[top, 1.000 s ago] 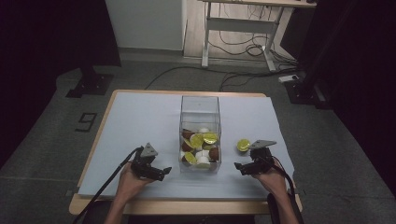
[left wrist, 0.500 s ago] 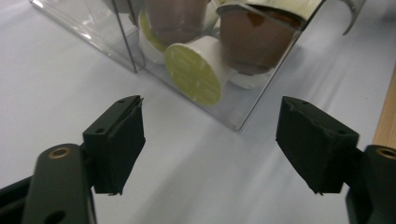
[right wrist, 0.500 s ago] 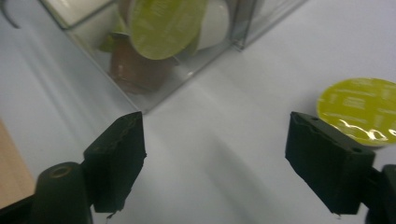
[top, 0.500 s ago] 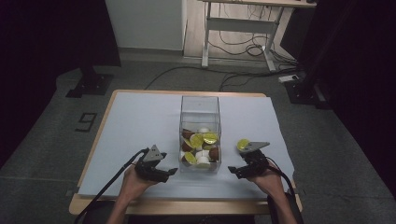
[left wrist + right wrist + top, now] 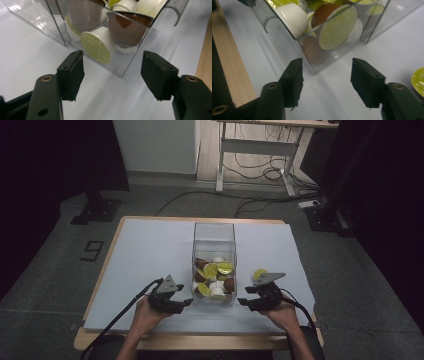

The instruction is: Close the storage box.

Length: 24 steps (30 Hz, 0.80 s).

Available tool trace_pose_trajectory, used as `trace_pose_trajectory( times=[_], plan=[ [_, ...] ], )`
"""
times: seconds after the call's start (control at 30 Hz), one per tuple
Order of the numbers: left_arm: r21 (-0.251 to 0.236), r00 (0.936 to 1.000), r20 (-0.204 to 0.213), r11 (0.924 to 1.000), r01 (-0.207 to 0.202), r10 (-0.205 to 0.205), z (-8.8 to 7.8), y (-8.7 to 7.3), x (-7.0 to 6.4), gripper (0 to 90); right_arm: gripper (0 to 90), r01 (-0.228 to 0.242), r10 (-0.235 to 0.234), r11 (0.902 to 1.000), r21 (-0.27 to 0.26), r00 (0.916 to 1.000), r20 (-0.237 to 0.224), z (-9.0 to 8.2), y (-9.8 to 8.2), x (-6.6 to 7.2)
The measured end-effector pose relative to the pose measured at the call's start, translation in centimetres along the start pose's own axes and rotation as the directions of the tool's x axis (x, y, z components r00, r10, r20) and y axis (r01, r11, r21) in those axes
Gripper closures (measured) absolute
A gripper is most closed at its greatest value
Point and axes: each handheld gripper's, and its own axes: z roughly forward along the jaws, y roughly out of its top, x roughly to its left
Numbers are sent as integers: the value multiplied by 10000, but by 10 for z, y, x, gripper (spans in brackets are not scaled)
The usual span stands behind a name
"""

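On the table [image 5: 150, 245]: a clear plastic box [image 5: 214, 232] stands on a pale sheet, at the middle of the near half.
Box contents: coffee capsules [image 5: 216, 270], brown, white and green-lidded, heaped loosely in the bottom; the upper part of the box holds nothing.
Stray capsule: one green-lidded capsule [image 5: 259, 273] lies on the sheet at 3 o'clock from the box, just beside it but outside, near the right gripper. It also shows at the right edge of the right gripper view [image 5: 419, 80].
Left gripper [image 5: 187, 302]: at 8 o'clock from the box, aimed at its near left corner. Its jaws have just been closing, yet they stand apart with nothing gripped; in the left gripper view [image 5: 112, 71] the box corner sits just ahead of the gap, untouched.
Right gripper [image 5: 242, 301]: at 4 o'clock from the box, aimed at the near right corner. Its jaws too have just been closing and are apart, pressing on nothing [image 5: 325, 75].
Progress: most capsules look already gathered in the box. Judging by this, the stray capsule remains to go in, and neither gripper has hold of anything yet.
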Motion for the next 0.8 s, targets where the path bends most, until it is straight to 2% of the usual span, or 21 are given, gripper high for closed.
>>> trace_pose_trajectory(
  times=[0.23, 0.47, 0.5, 0.7, 0.8],
  plan=[
    [-53, 9996, 94, 9997, -255, 255, 3, 4, -4, 418, 575, 96, -110, 9994, -338, 9990, -424, 0, 3, 4],
    [-123, 9991, 45, 9990, -419, 419, 4, 5, -6, 491, 667, 559, -573, 9979, -333, 9974, -427, 4, 7, 10],
    [-227, 9989, 137, 9988, -436, 439, 4, 5, -6, 507, 695, 752, -765, 9967, -317, 9963, -401, 5, 8, 13],
    [-416, 9979, 533, 9985, -358, 380, 5, 5, -5, 565, 701, 765, -775, 9967, -277, 9962, -388, 5, 8, 13],
    [-435, 9978, 519, 9983, -389, 411, 6, 6, -5, 581, 705, 760, -770, 9967, -293, 9965, -327, 5, 8, 13]
  ],
)
